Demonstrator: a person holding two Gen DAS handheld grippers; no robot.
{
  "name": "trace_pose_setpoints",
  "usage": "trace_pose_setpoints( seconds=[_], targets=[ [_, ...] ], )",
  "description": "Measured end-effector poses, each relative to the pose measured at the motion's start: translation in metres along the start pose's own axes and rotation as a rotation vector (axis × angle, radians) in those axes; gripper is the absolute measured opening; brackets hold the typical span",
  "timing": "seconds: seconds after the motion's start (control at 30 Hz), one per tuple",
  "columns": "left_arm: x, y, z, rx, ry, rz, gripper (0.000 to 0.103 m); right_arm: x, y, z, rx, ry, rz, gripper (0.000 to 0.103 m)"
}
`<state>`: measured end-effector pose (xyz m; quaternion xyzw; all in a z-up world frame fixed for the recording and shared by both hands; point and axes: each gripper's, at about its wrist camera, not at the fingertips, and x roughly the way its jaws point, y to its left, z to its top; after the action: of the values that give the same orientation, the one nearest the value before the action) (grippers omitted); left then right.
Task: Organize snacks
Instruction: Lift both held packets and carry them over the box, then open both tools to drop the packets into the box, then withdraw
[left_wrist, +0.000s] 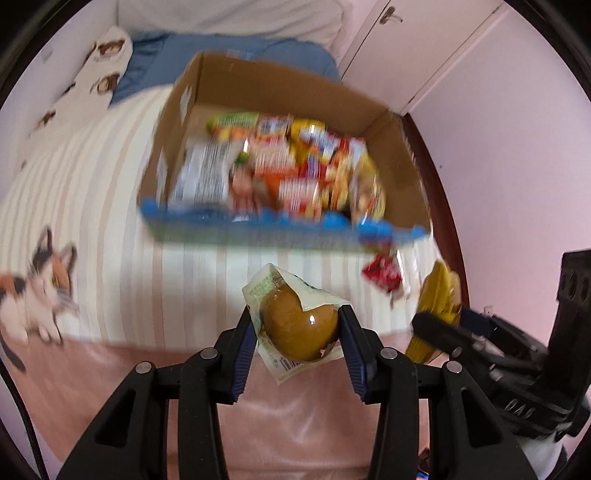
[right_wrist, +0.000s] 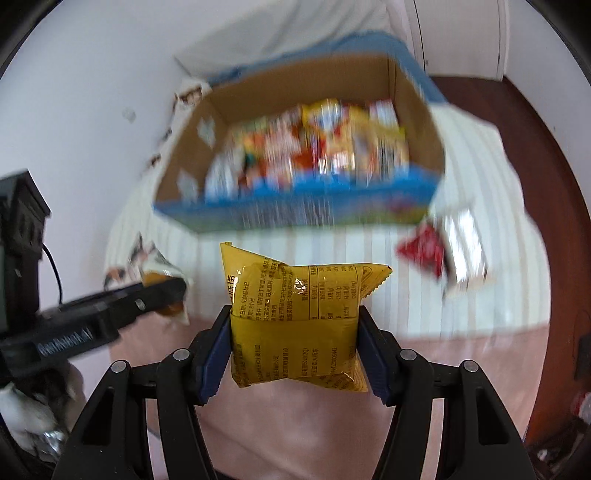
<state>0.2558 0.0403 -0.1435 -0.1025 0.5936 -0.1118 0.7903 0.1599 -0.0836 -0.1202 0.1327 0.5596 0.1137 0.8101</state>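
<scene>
Left gripper (left_wrist: 301, 328): blue-padded jaws pinched on a vacuum-packed brown egg (left_wrist: 300, 330), its clear-and-white wrapper crumpled above and below the pads; the packet is held clear of the bed. Right gripper (right_wrist: 295, 347): jaws clamped on the two sides of a yellow snack packet (right_wrist: 295, 321) with printed black text, the top seal folded over toward the left and the packet held off the bedding. No earlier frame is given, so nothing is noted of jaw motion. In the left wrist view the right gripper is seen at the near right with the yellow packet in it; in the right wrist view the left gripper is seen at the near left with the egg packet. Below both grippers a pink blanket (left_wrist: 155, 373) is spread at the near edge, and beyond it a cream striped bedsheet (left_wrist: 92, 192) with a calico cat print (left_wrist: 37, 295) at the left. Farther off, a cardboard box (left_wrist: 399, 177) with a blue printed front wall sits on the sheet, filled with blurred, mixed snack packets (left_wrist: 288, 166). A red-and-silver packet (right_wrist: 439, 251) lies on the sheet just to the right of the box's near corner. A blue cloth (left_wrist: 155, 62) lies behind the box, white closet doors (left_wrist: 424, 44) at the far right.
</scene>
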Motion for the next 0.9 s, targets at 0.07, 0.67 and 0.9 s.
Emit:
trace_pose_setpoints(
  seconds=[0.07,0.67,0.9],
  targets=[
    [-0.003,-0.007,0.025,0.029,-0.024,0.024,0.041,-0.003,0.003,0.025,-0.006,-0.035,-0.007,0.065],
    [0.086,0.022,0.221,0.060,0.028,0.255,0.042,0.094,-0.027,0.244,-0.026,0.010,-0.188,0.065],
    [0.122,0.036,0.243,0.040,0.080,0.280,0.045,0.135,-0.042,0.268,-0.005,0.052,-0.206,0.069]
  ],
)
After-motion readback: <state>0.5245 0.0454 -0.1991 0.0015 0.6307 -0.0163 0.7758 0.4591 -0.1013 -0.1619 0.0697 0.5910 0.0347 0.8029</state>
